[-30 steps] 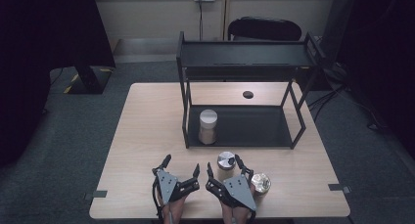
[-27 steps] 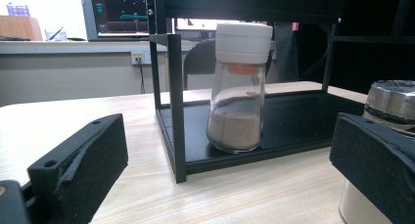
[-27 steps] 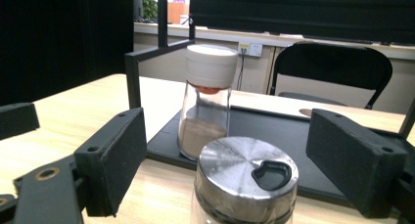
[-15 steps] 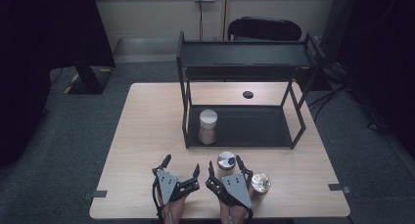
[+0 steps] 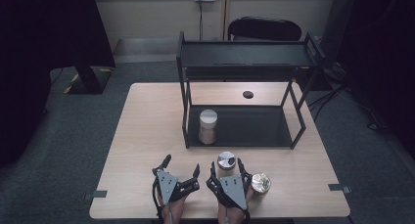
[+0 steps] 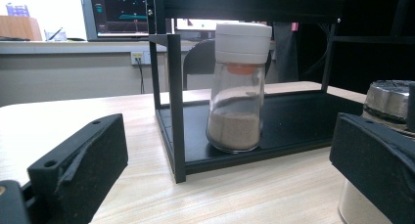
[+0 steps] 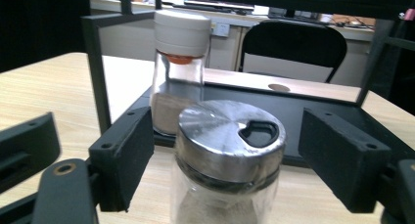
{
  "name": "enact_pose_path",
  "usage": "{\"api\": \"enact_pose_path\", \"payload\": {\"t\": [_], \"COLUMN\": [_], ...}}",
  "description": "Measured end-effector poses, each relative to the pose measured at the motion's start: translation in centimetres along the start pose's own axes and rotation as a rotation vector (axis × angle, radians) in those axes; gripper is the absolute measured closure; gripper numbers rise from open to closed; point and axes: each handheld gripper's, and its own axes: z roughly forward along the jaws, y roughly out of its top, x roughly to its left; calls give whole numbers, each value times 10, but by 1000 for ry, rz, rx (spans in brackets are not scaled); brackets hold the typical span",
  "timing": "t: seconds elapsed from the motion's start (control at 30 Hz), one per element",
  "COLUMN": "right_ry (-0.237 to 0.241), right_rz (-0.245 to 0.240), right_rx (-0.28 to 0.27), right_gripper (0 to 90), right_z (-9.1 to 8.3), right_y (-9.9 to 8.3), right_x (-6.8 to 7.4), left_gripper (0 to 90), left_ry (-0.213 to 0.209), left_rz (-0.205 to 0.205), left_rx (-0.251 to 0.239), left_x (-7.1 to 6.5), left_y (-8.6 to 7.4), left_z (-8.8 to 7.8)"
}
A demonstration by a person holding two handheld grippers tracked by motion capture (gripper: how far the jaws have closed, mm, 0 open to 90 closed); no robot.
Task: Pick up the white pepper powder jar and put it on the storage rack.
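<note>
A glass shaker jar with a metal lid stands on the table in front of the rack. My right gripper has a jaw on each side of it. Its jaws have just been closing, but a gap shows on both sides, so it is open. My left gripper rests open and empty just to the left. A second metal-lidded jar stands right of my right gripper. A white-lidded jar of brown powder stands on the rack's lower shelf.
The black two-tier rack takes up the middle of the wooden table, its posts close ahead of both grippers. A small black disc lies on the table behind the lower shelf. A chair stands beyond the table.
My right gripper has edged forward and slightly left around the metal-lidded jar, and its jaws have narrowed. The left gripper has kept still.
</note>
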Motion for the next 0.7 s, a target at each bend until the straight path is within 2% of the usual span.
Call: {"api": "enact_pose_path", "payload": {"t": [0.3, 0.7], "right_ry": [-7, -24], "right_rz": [-17, -21], "right_rx": [54, 71], "right_gripper": [265, 288], "right_z": [6, 11], "right_y": [2, 0], "right_x": [3, 8], "left_gripper": [2, 2], "left_ry": [0, 0], "left_rz": [0, 0], "left_rx": [0, 0], "left_x": [0, 0], "left_y": [0, 0], "left_z": [0, 0]}}
